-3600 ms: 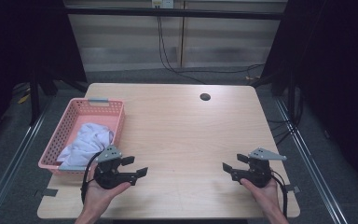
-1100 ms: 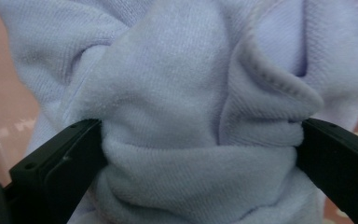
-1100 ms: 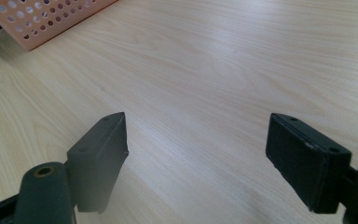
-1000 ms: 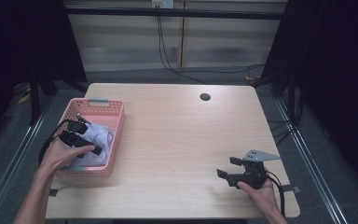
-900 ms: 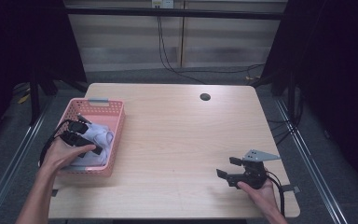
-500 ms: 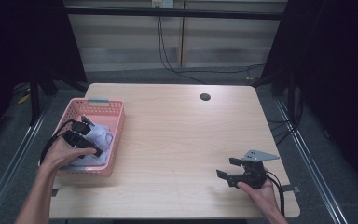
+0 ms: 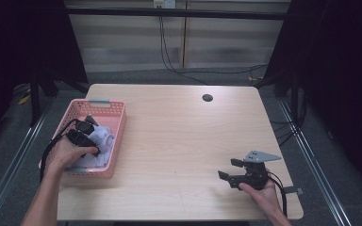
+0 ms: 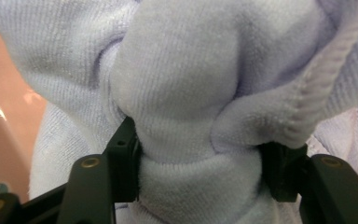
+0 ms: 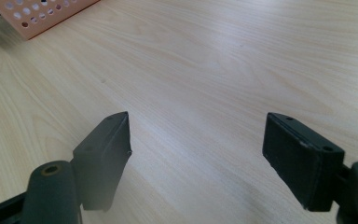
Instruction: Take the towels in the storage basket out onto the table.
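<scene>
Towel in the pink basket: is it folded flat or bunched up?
Bunched up: the towel bulges in rounded folds inside the basket.

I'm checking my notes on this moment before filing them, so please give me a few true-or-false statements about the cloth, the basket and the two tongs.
1. The left tongs have a fold of the pale cloth between their jaws. True; they have just been closing on it.
2. The pink basket sits at the table's right edge. False: it sits at the left edge.
3. The right tongs hold a cloth. False: their jaws stand open over the bare wooden table.
4. The cloth lies in the basket. True.
</scene>
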### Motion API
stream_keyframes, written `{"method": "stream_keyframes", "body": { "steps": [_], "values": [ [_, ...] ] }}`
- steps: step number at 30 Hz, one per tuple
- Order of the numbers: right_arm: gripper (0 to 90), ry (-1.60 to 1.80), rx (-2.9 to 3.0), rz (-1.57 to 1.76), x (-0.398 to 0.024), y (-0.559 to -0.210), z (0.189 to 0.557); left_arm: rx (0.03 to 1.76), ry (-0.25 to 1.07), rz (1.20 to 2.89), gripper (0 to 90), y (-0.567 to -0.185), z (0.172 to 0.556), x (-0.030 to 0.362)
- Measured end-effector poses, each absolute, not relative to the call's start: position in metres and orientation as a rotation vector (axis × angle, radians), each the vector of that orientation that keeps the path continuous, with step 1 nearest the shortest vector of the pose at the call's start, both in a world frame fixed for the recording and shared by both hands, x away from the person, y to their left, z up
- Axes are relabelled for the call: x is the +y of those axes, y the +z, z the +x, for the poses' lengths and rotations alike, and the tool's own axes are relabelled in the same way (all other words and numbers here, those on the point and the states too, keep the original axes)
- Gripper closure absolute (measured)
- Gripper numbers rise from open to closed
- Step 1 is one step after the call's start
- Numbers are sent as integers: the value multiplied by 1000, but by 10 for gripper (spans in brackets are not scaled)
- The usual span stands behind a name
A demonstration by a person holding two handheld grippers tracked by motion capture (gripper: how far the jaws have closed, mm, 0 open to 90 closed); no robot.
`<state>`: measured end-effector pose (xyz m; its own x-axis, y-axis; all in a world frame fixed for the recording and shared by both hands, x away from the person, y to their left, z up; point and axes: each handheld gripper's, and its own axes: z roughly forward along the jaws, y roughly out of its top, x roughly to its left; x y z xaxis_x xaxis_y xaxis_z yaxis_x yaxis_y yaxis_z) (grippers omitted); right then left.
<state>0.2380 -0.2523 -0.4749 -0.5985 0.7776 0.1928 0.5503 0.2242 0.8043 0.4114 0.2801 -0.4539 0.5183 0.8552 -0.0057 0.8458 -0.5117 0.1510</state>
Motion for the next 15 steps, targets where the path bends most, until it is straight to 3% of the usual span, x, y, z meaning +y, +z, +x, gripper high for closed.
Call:
{"method": "stream_keyframes", "body": {
  "steps": [6, 15],
  "values": [
    [238, 1306, 2248, 1254, -251, -474, 237, 1467, 82, 2564, 490, -452, 411, 289],
    [237, 1308, 2243, 1264, -253, -474, 237, 1427, 66, 2453, 522, -446, 406, 306]
  ]
}}
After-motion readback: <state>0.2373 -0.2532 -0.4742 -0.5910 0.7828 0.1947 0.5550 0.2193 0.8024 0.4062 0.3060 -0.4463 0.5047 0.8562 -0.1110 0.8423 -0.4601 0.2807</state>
